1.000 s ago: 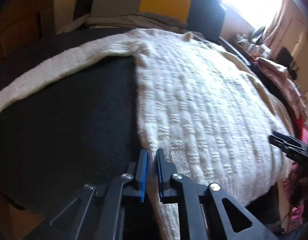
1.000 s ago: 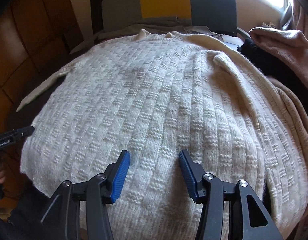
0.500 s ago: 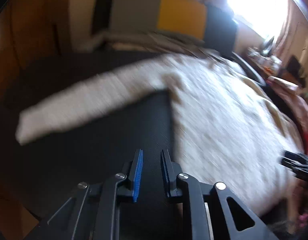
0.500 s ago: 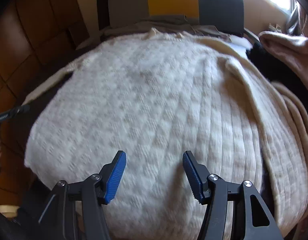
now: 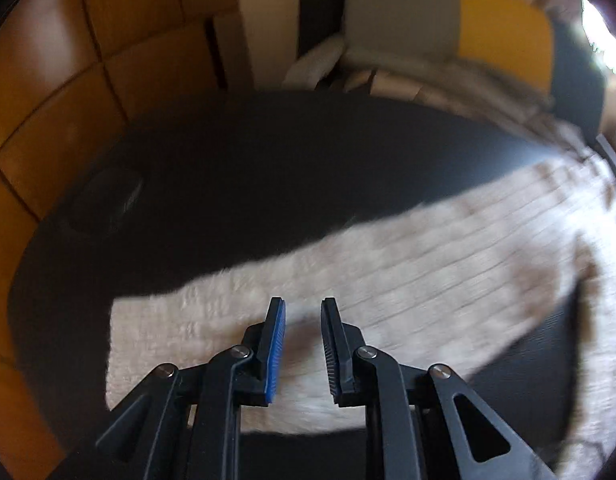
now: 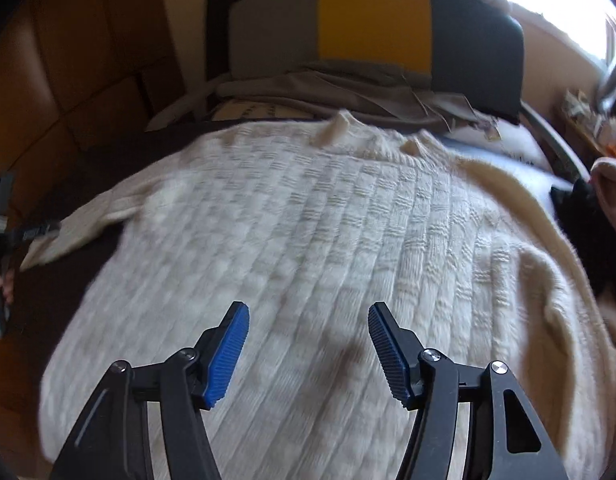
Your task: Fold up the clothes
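Daylight floods in from the window (image 6: 580, 12) at my upper right, blown out to white glare in both views. Away from the window, the wooden wall (image 5: 67, 92) sits dim and warm. My left view smears with motion blur across the cream sweater (image 5: 388, 280); fisheye bending darkens every edge.

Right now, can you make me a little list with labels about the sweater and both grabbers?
garment: cream knit sweater, spread flat
surface: dark cover
sleeve: stretched out sideways over the cover
left gripper: above the sleeve, jaws opening, nothing between them
right gripper: above the sweater body, jaws opening, empty
behind: grey, yellow and dark cushion
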Motion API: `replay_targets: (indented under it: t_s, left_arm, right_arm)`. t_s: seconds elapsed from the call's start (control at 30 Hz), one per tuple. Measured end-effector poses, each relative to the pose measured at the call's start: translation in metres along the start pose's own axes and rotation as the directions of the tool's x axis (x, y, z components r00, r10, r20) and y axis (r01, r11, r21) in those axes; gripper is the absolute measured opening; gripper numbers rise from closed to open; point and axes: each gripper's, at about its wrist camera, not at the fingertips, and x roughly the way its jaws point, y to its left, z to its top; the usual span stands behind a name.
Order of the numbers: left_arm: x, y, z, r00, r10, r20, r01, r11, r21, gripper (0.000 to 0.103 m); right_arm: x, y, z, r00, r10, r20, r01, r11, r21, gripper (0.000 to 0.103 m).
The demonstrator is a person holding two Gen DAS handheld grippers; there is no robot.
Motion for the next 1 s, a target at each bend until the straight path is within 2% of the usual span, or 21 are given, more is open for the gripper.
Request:
replay_targets:
  t_s: [0.1, 0.27, 0.33, 0.47, 0.63, 0.73, 0.8, 0.83, 0.87, 1.0]
  left_arm:
    - [0.002, 0.011, -0.006, 1.0, 0.007, 0.006, -0.006, 1.0, -0.005, 0.021]
    - [0.011, 0.018, 0.001, 0.997, 0.071, 0.012, -0.072, 0.997, 0.035, 0.022]
    - [0.016, 0.024, 0.008, 0.996, 0.085, 0.01, -0.085, 0.996, 0.031, 0.022]
    - [0.019, 0.037, 0.014, 0.994, 0.105, 0.007, -0.105, 0.994, 0.015, 0.023]
    - [0.021, 0.039, 0.027, 0.993, 0.12, -0.021, -0.121, 0.992, -0.025, 0.022]
    - [0.002, 0.033, 0.032, 0.991, 0.13, 0.024, -0.128, 0.99, -0.053, 0.021]
    - [-0.028, 0.023, 0.03, 0.992, 0.083, 0.095, -0.075, 0.994, -0.081, 0.021]
    - [-0.043, 0.015, 0.027, 0.991, 0.05, 0.126, -0.04, 0.996, -0.081, 0.021]
    - [-0.056, 0.005, 0.025, 0.989, 0.012, 0.148, -0.001, 0.997, -0.073, 0.021]
    - [-0.092, -0.067, 0.002, 0.966, -0.188, 0.174, 0.182, 0.982, 0.05, 0.022]
  right_arm:
    - [0.021, -0.005, 0.003, 0.999, -0.022, -0.024, 0.022, 1.0, 0.002, 0.064]
    - [0.04, 0.006, 0.006, 0.999, -0.046, -0.025, 0.044, 0.997, -0.061, 0.085]
    - [0.045, 0.012, 0.007, 0.998, -0.055, -0.029, 0.052, 0.994, -0.092, 0.086]
    - [0.048, 0.006, 0.014, 1.0, -0.003, -0.019, 0.002, 0.998, -0.066, 0.086]
    - [0.052, 0.004, 0.016, 1.0, 0.005, -0.017, -0.007, 0.998, -0.069, 0.089]
    - [0.048, -0.003, 0.014, 1.0, 0.031, -0.003, -0.031, 0.998, -0.046, 0.089]
    - [0.034, -0.011, 0.009, 0.998, 0.052, 0.03, -0.052, 0.999, -0.005, 0.084]
    - [0.024, -0.017, 0.006, 0.997, 0.06, 0.053, -0.061, 0.998, 0.022, 0.079]
    - [0.014, -0.022, 0.002, 0.995, 0.067, 0.076, -0.071, 0.996, 0.048, 0.078]
    - [-0.04, -0.053, -0.029, 0.988, 0.046, 0.147, -0.064, 0.99, 0.124, 0.076]
